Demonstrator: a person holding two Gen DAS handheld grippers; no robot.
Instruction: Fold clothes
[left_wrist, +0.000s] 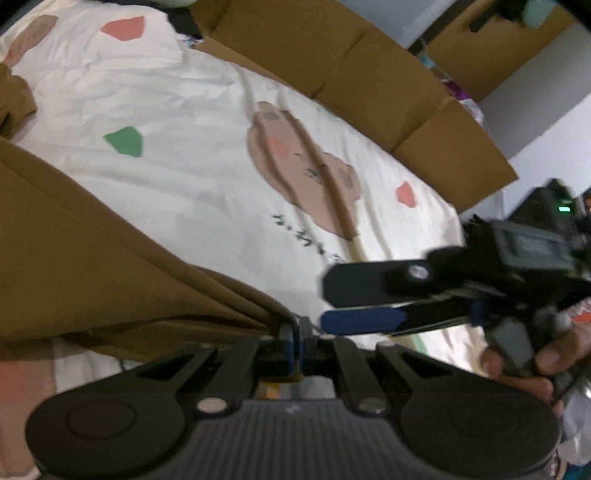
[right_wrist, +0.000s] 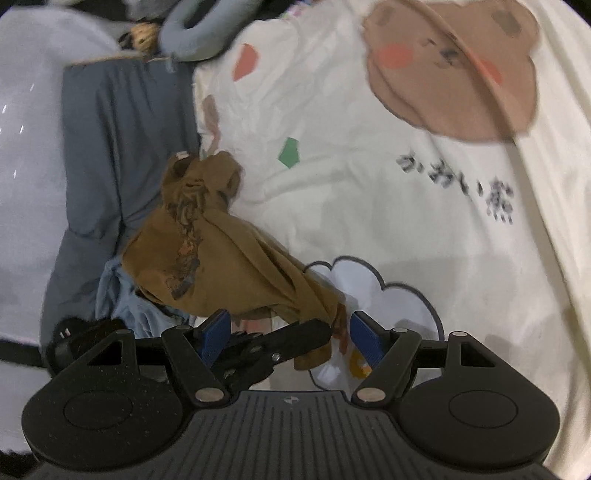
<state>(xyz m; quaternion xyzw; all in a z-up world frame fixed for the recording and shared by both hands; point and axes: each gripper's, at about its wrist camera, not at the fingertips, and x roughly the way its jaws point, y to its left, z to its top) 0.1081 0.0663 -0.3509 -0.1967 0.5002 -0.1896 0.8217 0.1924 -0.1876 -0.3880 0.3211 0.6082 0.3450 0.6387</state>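
**Operator:** Progress is slight, as far as I can judge. My left gripper (left_wrist: 295, 334) is clenched on a corner of the brown garment (right_wrist: 207, 258), and the cloth trails away from that pinch in a bunched, twisted rope, with no fold line anywhere.

**Supervisor:** Where does the garment sit?

**Operator:** On the bed, over the cream bedsheet (right_wrist: 369, 206), on the side of the printed bear (right_wrist: 450, 70) nearer me. Its far end, the one with the faded print, reaches the grey bedding (right_wrist: 110, 155) at the sheet's edge; something pale blue (right_wrist: 122, 295) lies under it there.

**Supervisor:** And your right?

**Operator:** My right gripper (right_wrist: 288, 338) is released, jaws spread wide, hovering just beside the pinched corner, with the left gripper's fingers between them. It holds nothing.

**Supervisor:** What remains?

**Operator:** Nearly all of it, I reckon: a second grip, spreading the cloth flat near the bear, then every fold. A cardboard box (left_wrist: 369, 74) stands beyond the bear.
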